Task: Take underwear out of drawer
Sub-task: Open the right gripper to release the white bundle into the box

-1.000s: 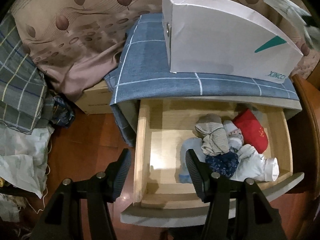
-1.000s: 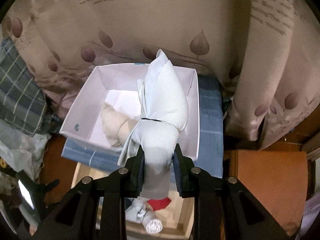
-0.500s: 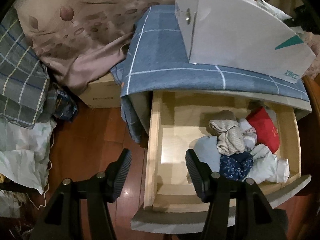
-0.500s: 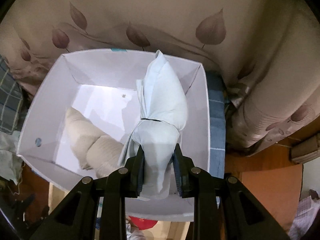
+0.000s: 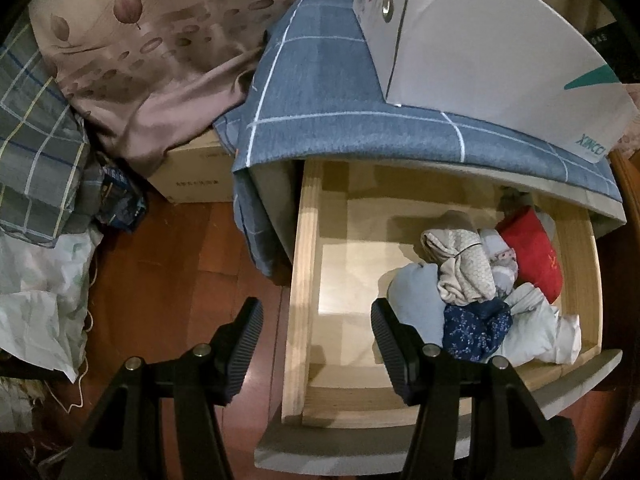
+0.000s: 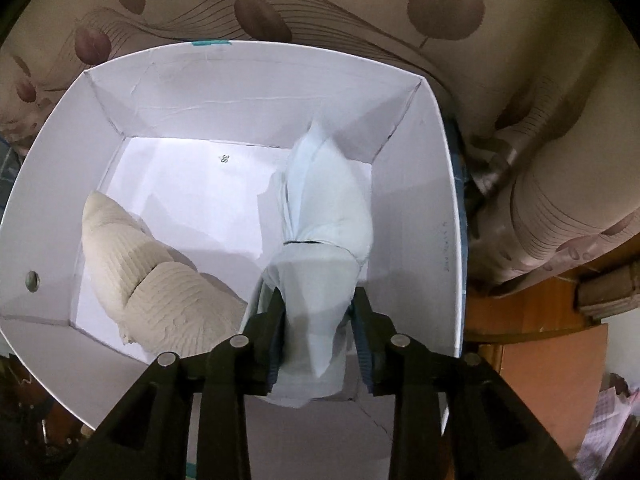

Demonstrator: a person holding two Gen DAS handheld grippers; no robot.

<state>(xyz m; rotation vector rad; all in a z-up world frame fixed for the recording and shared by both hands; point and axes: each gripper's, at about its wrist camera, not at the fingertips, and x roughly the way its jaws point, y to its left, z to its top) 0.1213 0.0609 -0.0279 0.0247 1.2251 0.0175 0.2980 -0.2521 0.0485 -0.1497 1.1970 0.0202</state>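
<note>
The wooden drawer (image 5: 304, 280) stands pulled out, with a pile of rolled underwear (image 5: 472, 280) in its right half. My left gripper (image 5: 316, 308) hangs open and empty over the drawer's left wall. On the blue checked cloth (image 5: 320, 112) above the drawer stands a white box (image 5: 500, 60). My right gripper (image 6: 318, 300) reaches down into the white box (image 6: 240, 92), and its jaws are opening. A pale blue rolled bundle (image 6: 328, 208) still lies between them, its far end on the box floor. Thin gaps show beside the pads. A cream bundle (image 6: 152, 280) lies at the box's left.
Leaf-patterned beige fabric (image 5: 140, 40) drapes behind the cabinet. A cardboard box (image 5: 192, 176) and a heap of plaid cloth (image 5: 36, 152) with plastic bags sit on the wooden floor at the left. A wooden piece of furniture (image 6: 540, 320) stands right of the white box.
My right gripper sank into the white box with the pale blue bundle, and its fingers now stand wider apart. The left view slid leftward, so the drawer sits further right.
</note>
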